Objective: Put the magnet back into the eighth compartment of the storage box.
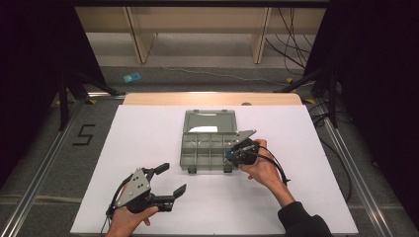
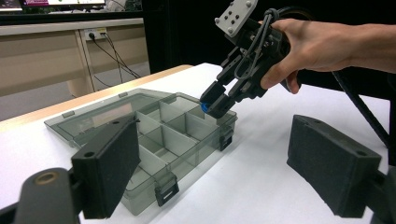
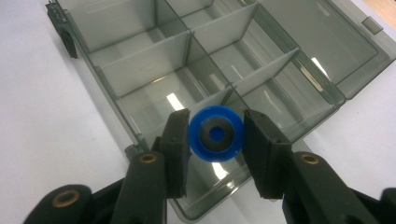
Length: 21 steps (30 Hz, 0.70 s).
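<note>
A smoky clear compartment box (image 1: 208, 146) lies open in the middle of the white table, its lid (image 1: 207, 121) flat behind it. My right gripper (image 1: 230, 157) is at the box's right front corner, shut on a small blue round part (image 3: 215, 133) with a dark ring in its centre. The part (image 2: 204, 107) hangs just above a corner compartment (image 3: 154, 107), and the compartments I can see are bare. My left gripper (image 1: 173, 178) rests near the table's front left. Its jaws stand wide open with nothing between them, pointing toward the box (image 2: 159, 140).
The white table top (image 1: 148, 128) has free room on both sides of the box. Black latches (image 2: 166, 190) stick out of the box's front wall. Beyond the table's far edge are wooden furniture legs (image 1: 141, 39), cables on the floor and a small blue item (image 1: 131, 77).
</note>
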### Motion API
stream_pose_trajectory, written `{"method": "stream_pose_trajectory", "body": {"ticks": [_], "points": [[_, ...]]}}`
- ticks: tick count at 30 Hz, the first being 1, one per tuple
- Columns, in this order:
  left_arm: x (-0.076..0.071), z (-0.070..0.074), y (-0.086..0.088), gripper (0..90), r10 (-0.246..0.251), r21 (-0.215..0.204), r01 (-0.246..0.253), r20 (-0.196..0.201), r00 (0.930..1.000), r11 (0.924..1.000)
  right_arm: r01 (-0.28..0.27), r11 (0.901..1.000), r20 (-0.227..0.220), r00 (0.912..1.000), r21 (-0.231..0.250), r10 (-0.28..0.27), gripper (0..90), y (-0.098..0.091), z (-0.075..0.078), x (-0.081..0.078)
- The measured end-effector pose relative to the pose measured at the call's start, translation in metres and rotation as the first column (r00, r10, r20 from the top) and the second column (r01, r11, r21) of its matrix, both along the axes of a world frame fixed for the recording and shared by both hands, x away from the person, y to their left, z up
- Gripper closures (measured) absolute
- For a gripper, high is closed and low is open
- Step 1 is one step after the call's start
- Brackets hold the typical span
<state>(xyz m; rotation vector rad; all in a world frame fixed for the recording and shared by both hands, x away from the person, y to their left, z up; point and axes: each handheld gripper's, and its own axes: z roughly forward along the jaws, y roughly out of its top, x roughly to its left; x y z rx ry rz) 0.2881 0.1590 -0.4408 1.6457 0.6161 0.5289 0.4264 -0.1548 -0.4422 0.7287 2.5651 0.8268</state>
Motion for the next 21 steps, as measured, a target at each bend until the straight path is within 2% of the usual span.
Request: {"method": "stream_pose_trajectory", "body": {"ticks": [3,5,6,9,10,11,12,13,14,18,20,21], "points": [[0.0,0.0,0.0,16.5,0.0,0.001,0.0,0.0,1.0,1.0,0.013,0.9999,-0.007,0.9999,0.001,-0.013,62.9,0.001,-0.002,0.0],[0.0,0.0,0.0,16.5,-0.001,0.0,0.001,-0.001,1.0,1.0,0.001,1.0,0.002,1.0,0.0,-0.001,62.6,0.001,-0.003,0.001],[0.0,0.0,0.0,16.6,0.0,0.0,0.0,0.0,1.0,1.0,0.0,1.0,-0.012,0.9999,-0.005,0.0,61.9,0.001,-0.002,0.001],[0.0,0.0,0.0,16.5,0.0,0.0,0.0,0.0,1.0,1.0,0.033,0.9994,0.001,0.9995,0.01,-0.033,47.1,0.002,-0.003,0.002],[0.0,0.0,0.0,16.6,-0.002,0.002,0.002,0.004,1.0,1.0,0.049,0.9986,-0.013,0.9987,0.017,-0.049,44.0,0.002,-0.002,0.001],[0.0,0.0,0.0,16.6,-0.001,0.002,0.001,0.005,1.0,1.0,0.044,0.9988,0.017,0.9988,0.023,-0.045,42.9,0.002,-0.001,0.002],[0.0,0.0,0.0,16.6,-0.001,-0.002,0.001,-0.001,1.0,1.0,0.056,0.9979,0.003,0.9984,0.033,-0.056,41.4,0.001,0.001,0.0],[0.0,0.0,0.0,16.6,-0.002,-0.002,0.002,-0.002,1.0,1.0,0.057,0.9977,0.006,0.9983,0.036,-0.058,40.6,0.001,0.003,0.0],[0.0,0.0,0.0,16.6,-0.002,0.005,0.002,0.008,1.0,1.0,0.063,0.9968,0.017,0.9978,0.049,-0.064,39.4,0.0,0.004,0.0],[0.0,0.0,0.0,16.6,-0.001,-0.001,0.001,0.001,1.0,1.0,0.062,0.9951,0.037,0.9972,0.077,-0.065,36.2,-0.001,0.012,-0.003],[0.0,0.0,0.0,16.6,0.0,-0.002,0.0,0.0,1.0,1.0,0.056,0.9949,0.034,0.9977,0.084,-0.059,35.7,-0.002,0.017,-0.005],[0.0,0.0,0.0,16.6,0.0,-0.002,0.0,0.0,1.0,1.0,0.061,0.9934,0.05,0.9966,0.096,-0.066,35.2,-0.001,0.017,-0.006]]}}
